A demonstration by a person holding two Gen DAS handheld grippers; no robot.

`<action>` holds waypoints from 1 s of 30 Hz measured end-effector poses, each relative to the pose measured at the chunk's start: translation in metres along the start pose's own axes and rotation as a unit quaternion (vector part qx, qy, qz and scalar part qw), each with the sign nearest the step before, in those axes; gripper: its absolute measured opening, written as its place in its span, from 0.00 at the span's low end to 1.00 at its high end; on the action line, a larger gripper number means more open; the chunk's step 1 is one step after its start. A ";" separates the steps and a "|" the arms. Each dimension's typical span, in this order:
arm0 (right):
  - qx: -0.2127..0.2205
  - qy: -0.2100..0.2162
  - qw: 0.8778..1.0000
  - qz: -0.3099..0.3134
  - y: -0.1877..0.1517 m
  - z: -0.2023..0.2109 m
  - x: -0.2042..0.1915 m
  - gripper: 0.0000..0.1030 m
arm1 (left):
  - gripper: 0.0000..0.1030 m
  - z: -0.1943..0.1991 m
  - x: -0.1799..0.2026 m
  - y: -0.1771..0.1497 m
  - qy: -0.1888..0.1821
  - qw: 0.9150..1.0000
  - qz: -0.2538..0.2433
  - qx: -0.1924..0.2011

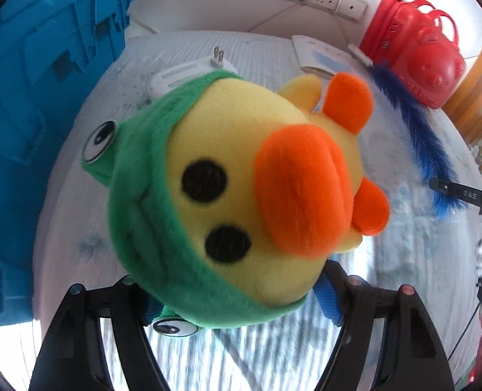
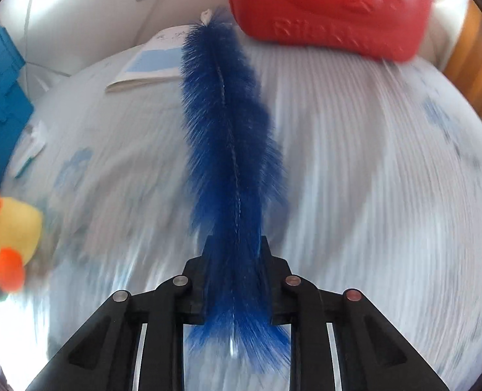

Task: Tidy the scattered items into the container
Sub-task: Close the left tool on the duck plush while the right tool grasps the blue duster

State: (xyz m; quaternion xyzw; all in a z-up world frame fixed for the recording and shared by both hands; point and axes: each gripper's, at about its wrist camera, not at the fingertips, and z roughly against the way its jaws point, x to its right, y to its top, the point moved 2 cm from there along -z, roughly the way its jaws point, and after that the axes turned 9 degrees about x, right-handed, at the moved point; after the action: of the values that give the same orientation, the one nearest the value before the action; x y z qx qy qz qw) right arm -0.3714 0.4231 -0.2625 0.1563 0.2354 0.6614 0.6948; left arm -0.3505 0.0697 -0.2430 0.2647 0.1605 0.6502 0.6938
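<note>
Two grippers, each carrying one item above the striped bedsheet (image 2: 371,163). Left gripper (image 1: 237,296) is clamped on one yellow duck plush (image 1: 241,179) in a green frog hood, beside the blue crate (image 1: 38,97). Right gripper (image 2: 234,280) pinches one blue bristle brush (image 2: 228,130), pointing level toward the red bag (image 2: 332,3), whose embossed lettering is unreadable. One booklet (image 2: 146,65) lies beyond.

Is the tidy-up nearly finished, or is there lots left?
Nothing looks put away yet. In hand: the left gripper holds the duck, the right gripper holds the blue brush. Left: the booklet, white plug and red bag lie on the bed. The blue crate waits.
</note>
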 end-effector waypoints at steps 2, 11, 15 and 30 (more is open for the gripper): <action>0.016 0.015 1.000 -0.014 -0.007 0.025 0.000 0.22 | 0.71 0.014 0.001 -0.005 -0.002 1.000 -0.003 0.003; 0.061 0.019 0.998 -0.014 -0.030 0.134 -0.012 0.26 | 0.71 0.058 0.004 -0.021 -0.017 1.000 0.000 0.016; 0.005 0.012 1.000 -0.020 -0.057 0.140 -0.013 0.26 | 0.71 0.067 0.011 -0.027 -0.026 1.000 -0.004 0.016; 0.021 -0.014 0.999 -0.044 -0.125 0.175 0.027 0.74 | 0.71 0.065 0.057 -0.054 -0.032 0.999 -0.030 -0.015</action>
State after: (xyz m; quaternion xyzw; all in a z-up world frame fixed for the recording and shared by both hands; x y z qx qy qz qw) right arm -0.1719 0.4565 -0.1846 0.1693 0.2463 0.6232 0.7227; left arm -0.2641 0.1144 -0.2144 0.2700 0.1357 0.6226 0.7218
